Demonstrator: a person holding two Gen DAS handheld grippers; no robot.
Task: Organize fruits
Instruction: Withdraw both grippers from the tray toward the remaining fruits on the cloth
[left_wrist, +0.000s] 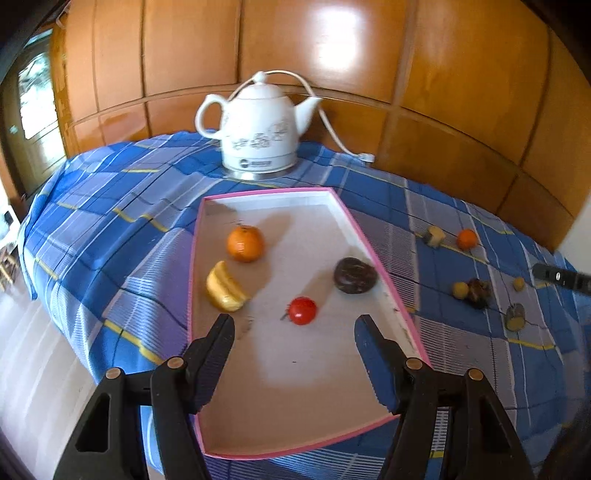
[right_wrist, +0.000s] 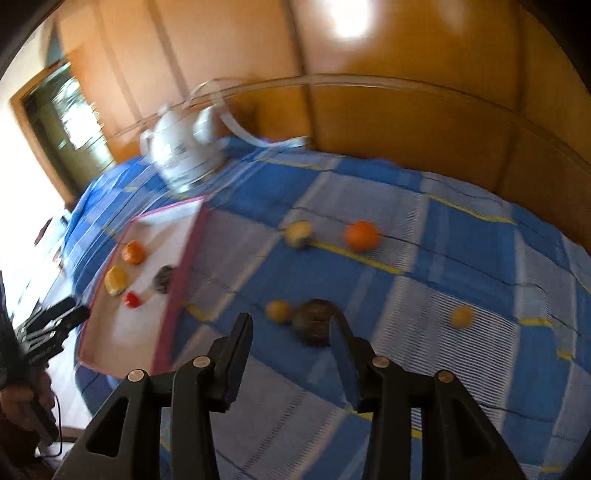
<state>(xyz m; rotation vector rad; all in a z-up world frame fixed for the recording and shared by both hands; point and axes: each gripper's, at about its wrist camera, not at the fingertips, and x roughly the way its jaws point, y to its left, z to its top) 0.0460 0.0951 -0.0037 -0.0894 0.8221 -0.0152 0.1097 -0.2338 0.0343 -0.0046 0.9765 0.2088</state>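
Observation:
A pink-rimmed white tray (left_wrist: 373, 258) lies on the blue plaid cloth. In it are an orange (left_wrist: 245, 243), a yellow banana piece (left_wrist: 225, 288), a red tomato (left_wrist: 302, 310) and a dark purple fruit (left_wrist: 354, 275). My left gripper (left_wrist: 293, 328) is open and empty above the tray's near half. My right gripper (right_wrist: 290, 328) is open and empty, just short of a dark brown fruit (right_wrist: 314, 325) and a small yellow fruit (right_wrist: 277, 311) on the cloth. The tray (right_wrist: 184, 266) lies to its left. The right wrist view is blurred.
A white kettle (left_wrist: 258, 129) with its cord stands behind the tray. Loose on the cloth to the right are an orange (right_wrist: 362, 235), a pale fruit piece (right_wrist: 300, 232), a small yellow fruit (right_wrist: 461, 317) and a cut piece (left_wrist: 515, 316). The table edge drops off at the left.

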